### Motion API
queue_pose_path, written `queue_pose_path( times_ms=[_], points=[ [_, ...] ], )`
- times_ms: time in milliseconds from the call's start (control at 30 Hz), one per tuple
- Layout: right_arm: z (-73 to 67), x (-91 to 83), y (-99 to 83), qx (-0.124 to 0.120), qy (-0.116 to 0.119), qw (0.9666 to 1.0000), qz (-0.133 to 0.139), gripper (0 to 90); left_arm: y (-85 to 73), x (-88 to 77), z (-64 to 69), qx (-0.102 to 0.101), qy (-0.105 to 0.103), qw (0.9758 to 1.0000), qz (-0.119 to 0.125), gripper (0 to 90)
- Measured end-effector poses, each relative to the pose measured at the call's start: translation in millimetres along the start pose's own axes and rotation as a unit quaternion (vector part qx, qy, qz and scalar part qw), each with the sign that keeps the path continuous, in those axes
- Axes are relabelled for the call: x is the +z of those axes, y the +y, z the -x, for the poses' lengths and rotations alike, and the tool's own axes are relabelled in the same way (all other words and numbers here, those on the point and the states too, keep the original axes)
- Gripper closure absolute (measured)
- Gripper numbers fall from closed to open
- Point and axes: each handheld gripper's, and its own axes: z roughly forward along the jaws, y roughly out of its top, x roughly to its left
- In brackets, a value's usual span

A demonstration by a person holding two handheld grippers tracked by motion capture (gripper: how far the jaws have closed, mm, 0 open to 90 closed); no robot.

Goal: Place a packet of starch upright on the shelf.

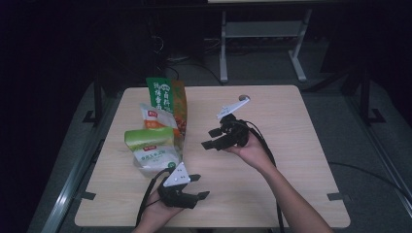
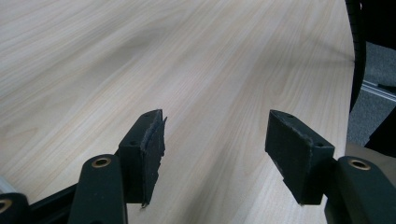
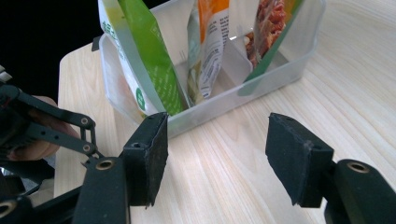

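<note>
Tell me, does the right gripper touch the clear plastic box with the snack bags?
Apart. In the right gripper view, bare table lies between the open right gripper and the clear plastic box. The high view shows a gap there too.

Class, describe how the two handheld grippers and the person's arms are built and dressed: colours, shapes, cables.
Both the left gripper and the right gripper are black, each with two block-shaped jaw pads on linkage arms with brass-coloured pivots. Each carries a grey three-cornered plate on top, and a black cable trails back along the forearm. The forearms are bare, with no sleeves showing.

Left tool (image 1: 198,186) jaws apart, right tool (image 1: 209,138) jaws apart
</note>
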Motion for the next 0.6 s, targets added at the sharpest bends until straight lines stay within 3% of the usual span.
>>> queue_pose_path(
  times_ms=[600],
  points=[
    [16.7,-20.6,-15.9,0.018,-0.030,0.9991,-0.022,32.0,-0.6,-2.5,-2.2,-0.009,0.002,1.0000,0.002,36.9]
  ],
)
